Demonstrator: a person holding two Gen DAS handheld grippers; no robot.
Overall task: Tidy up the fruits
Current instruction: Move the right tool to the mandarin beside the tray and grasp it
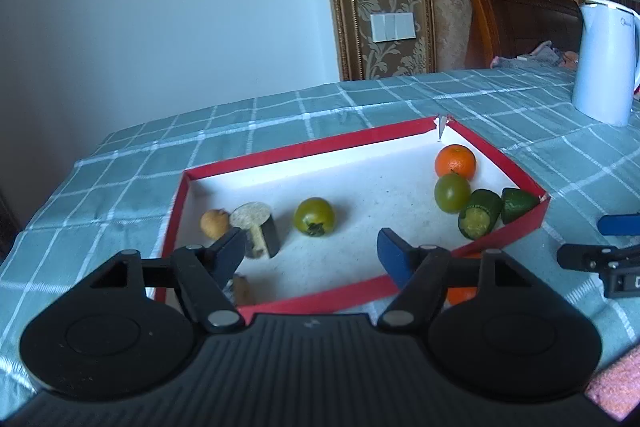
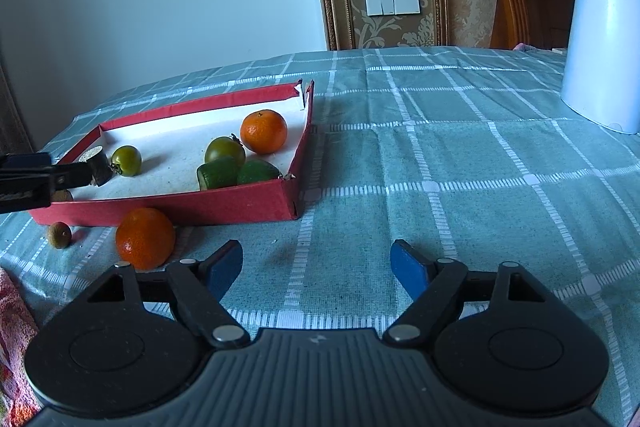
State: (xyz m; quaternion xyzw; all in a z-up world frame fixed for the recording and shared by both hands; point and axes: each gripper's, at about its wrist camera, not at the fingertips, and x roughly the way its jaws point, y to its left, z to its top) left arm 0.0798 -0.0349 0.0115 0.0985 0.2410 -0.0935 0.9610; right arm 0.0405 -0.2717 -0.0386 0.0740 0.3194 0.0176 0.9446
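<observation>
1. A red tray (image 1: 288,151) with a white floor sits on the table's green checked cloth (image 2: 440,155).
2. Inside it, at the right end, an orange (image 1: 455,161) lies in the far corner, a green tomato (image 1: 452,193) touches it, and two green cut pieces (image 1: 480,214) lie just beside that.
3. Another green tomato (image 1: 314,216) lies near the middle; a dark cut chunk (image 1: 260,231) and a small brown fruit (image 1: 215,223) lie at the left end.
4. The left gripper (image 1: 310,247) hangs over the tray's near edge, jaws well apart, gripping nothing.
5. The right gripper (image 2: 316,265) hovers over bare cloth, jaws wide, empty.
6. Outside the tray, a second orange (image 2: 145,238) and a small brown fruit (image 2: 59,235) lie on the cloth by its near wall.
7. A white kettle (image 2: 604,43) stands well apart, at the far right.
</observation>
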